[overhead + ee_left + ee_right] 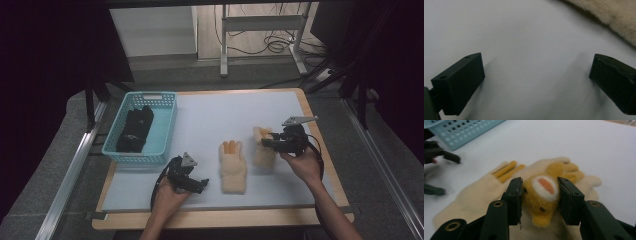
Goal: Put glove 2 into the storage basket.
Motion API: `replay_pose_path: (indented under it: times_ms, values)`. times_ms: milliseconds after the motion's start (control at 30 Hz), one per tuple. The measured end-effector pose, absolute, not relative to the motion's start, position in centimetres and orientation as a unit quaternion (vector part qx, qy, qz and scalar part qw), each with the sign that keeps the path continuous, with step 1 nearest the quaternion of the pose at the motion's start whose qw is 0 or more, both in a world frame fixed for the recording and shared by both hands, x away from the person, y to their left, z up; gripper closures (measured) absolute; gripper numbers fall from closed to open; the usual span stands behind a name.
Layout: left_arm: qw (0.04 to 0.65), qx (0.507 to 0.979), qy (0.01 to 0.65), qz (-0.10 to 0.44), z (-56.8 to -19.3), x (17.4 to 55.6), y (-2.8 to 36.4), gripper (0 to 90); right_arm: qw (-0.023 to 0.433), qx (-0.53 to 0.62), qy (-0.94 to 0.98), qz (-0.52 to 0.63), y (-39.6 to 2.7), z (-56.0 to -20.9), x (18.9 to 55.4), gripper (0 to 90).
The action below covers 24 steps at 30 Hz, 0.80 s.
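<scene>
The pale blue-white mat covering the wooden table is being used as the work surface, and both hand-held grippers are being kept over its near half. The turquoise perforated plastic basket is being left well apart from the right gripper, on the far-left side, just beyond the left gripper; a black fabric bundle is lying inside it.

Two cream knitted gloves are being worked on. The flat cream knitted glove with orange fingertips is lying between the two grippers — just beside the left gripper's open jaws, its fuzzy edge being seen at the upper right of the left gripper view. The second cream knitted glove bearing an orange-yellow plush animal face is being grasped by the right gripper: its jaws are being pressed against both sides of the plush face — in the high view this glove is lying directly under and in front of that gripper.

The left gripper is being held released, jaws wide apart over bare mat, nothing between them.
</scene>
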State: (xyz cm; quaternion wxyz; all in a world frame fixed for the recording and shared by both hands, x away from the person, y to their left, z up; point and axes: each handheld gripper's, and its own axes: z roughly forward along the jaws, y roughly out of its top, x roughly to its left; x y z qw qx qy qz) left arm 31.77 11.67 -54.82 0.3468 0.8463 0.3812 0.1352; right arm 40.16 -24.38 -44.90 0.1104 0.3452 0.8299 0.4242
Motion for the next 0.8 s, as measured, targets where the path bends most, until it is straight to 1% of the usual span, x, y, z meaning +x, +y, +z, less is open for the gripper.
replay_pose_path:
  times_ms: [267, 400, 567, 700, 800]
  values:
    - [0.347, 0.846, 0.383, 0.134, -54.8, 31.7, 11.7, 0.1, 0.076, 0.309, 0.842, 0.435, -21.0, -43.3, 37.3, 56.0]
    - [0.348, 0.845, 0.384, 0.134, -54.8, 31.7, 11.6, 0.1, 0.069, 0.288, 0.855, 0.425, -18.6, -43.4, 36.3, 55.9]
    - [0.347, 0.845, 0.384, 0.134, -54.8, 31.7, 11.6, 0.1, 0.083, 0.279, 0.866, 0.406, -15.4, -44.7, 36.0, 56.0]
    - [0.348, 0.845, 0.384, 0.135, -54.8, 31.7, 11.6, 0.1, 0.054, 0.283, 0.874, 0.390, -13.6, -46.7, 36.2, 55.8]
    - [0.348, 0.845, 0.384, 0.135, -54.8, 31.7, 11.6, 0.1, 0.041, 0.291, 0.880, 0.374, -12.8, -48.0, 36.1, 55.4]
